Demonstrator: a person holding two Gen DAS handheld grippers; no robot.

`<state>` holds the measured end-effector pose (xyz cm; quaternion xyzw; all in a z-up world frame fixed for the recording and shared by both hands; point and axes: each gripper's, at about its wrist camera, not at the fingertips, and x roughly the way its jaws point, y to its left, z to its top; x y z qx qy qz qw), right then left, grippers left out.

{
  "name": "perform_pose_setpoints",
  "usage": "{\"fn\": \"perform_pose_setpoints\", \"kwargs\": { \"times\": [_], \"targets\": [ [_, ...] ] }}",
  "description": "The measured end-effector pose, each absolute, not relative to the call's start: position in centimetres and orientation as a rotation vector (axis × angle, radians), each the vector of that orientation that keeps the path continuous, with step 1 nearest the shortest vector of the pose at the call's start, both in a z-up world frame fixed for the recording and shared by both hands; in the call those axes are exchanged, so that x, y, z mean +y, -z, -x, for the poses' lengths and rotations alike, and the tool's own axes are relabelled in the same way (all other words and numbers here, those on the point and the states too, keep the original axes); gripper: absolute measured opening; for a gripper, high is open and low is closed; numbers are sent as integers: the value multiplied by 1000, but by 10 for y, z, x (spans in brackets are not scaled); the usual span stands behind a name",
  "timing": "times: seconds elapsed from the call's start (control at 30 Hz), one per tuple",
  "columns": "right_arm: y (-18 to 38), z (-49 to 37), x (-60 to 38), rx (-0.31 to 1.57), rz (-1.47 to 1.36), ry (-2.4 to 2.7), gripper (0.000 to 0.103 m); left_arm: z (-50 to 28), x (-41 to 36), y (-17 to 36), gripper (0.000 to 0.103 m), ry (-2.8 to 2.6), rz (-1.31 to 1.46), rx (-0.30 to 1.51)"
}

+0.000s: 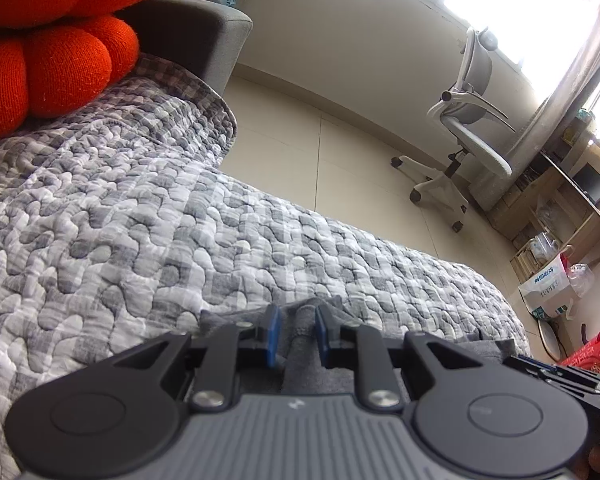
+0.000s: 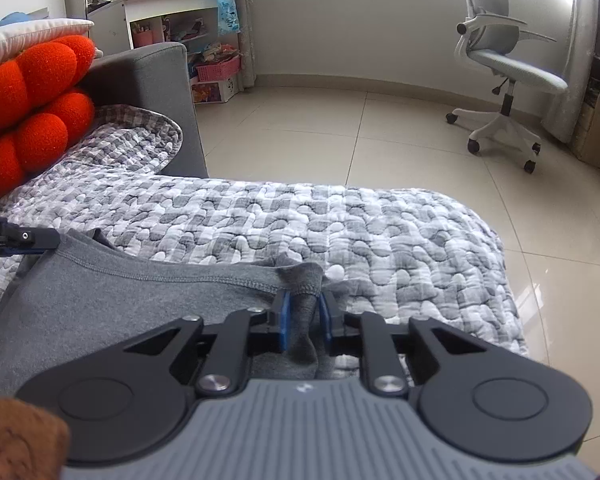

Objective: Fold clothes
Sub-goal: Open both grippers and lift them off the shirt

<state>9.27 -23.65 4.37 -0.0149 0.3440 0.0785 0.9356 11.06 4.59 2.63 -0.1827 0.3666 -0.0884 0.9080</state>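
Now | left gripper (image 1: 296,332) jaws pinching grey garment (image 1: 300,356) | right gripper (image 2: 303,318) jaws pinching its hem

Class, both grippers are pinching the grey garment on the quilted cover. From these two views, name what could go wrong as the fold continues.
1. The right gripper pinches only a bunched bit of the grey garment near its stitched hem, so the cloth may slip out.
2. The left gripper holds a similar small bunch, so the fold may come out uneven.
3. The garment could drag and rumple the quilted cover.
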Motion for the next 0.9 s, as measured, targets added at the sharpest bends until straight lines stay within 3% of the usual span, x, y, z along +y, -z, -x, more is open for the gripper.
{"fn": "perform_pose_setpoints", "kwargs": {
  "times": [0.13,0.9],
  "targets": [
    [-59,-82,-236,654,27,-188,38,-103,49,-38,36,173,390,747],
    [-53,1,-196,791,24,-650,41,-5,4,-45,38,425,269,805]
  ]
}}
